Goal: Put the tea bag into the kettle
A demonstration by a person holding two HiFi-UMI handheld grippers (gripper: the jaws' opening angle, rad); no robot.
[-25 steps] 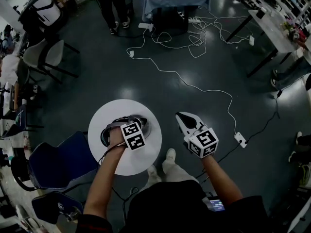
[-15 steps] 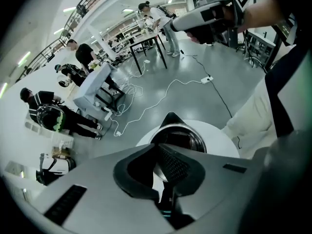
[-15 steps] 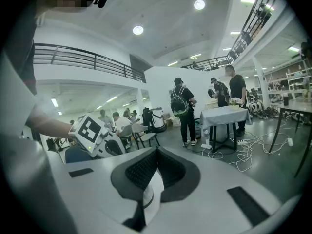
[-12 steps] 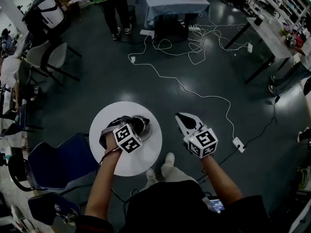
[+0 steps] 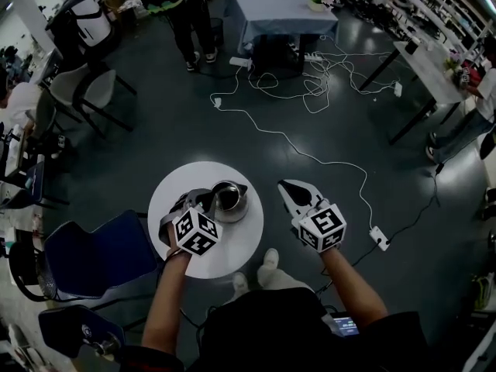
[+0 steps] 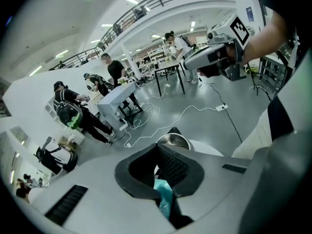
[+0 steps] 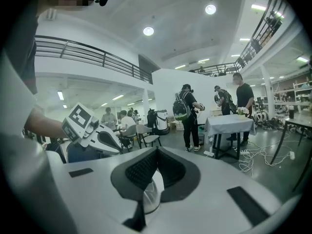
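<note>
Left gripper (image 6: 157,147) is pinching a teal tea bag (image 6: 164,200), its jaws closed together with the bag sitting low behind the tips. The tips are pointing at the open kettle (image 6: 173,141), which is standing just past them. In the head view this gripper (image 5: 211,198) is lying over the round white table (image 5: 232,246), with its tips just beside the left rim of the kettle (image 5: 229,198). Whether they are touching cannot be told. The kettle is standing on the far right part of the table.

To the right, the right gripper (image 7: 157,150) is closing its jaws on a white piece (image 7: 151,194) that I cannot identify. In the head view it (image 5: 285,184) is hanging off the table edge over the dark floor (image 5: 155,122), apart from the kettle.

A blue chair (image 5: 93,258) is standing just left of the table. A white cable (image 5: 310,142) is trailing across the floor toward a far cloth-covered table (image 5: 279,2), and a person (image 5: 182,14) is standing near it.
</note>
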